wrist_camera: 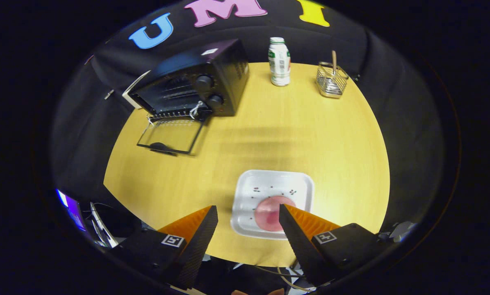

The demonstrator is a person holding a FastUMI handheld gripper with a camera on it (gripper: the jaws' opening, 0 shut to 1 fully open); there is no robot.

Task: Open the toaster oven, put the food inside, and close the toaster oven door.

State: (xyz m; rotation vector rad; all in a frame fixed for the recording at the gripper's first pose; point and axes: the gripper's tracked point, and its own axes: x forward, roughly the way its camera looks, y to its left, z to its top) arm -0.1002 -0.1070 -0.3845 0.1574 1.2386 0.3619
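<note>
A black toaster oven (195,82) stands at the far left of the round wooden table (277,135), its glass door (169,137) folded down flat onto the table. Near the table's front edge lies a white square plate (251,184) with a round pink piece of food (269,213) on it. My gripper (248,211) hovers above the front of the table, open, with nothing between its orange fingers (199,221). The pink food sits just ahead of the right fingertip, partly hidden by it.
A white bottle with a green label (279,61) stands at the back of the table. To its right is a wire basket (331,80) holding a wooden-handled utensil. Cables and equipment lie below the table's front edge.
</note>
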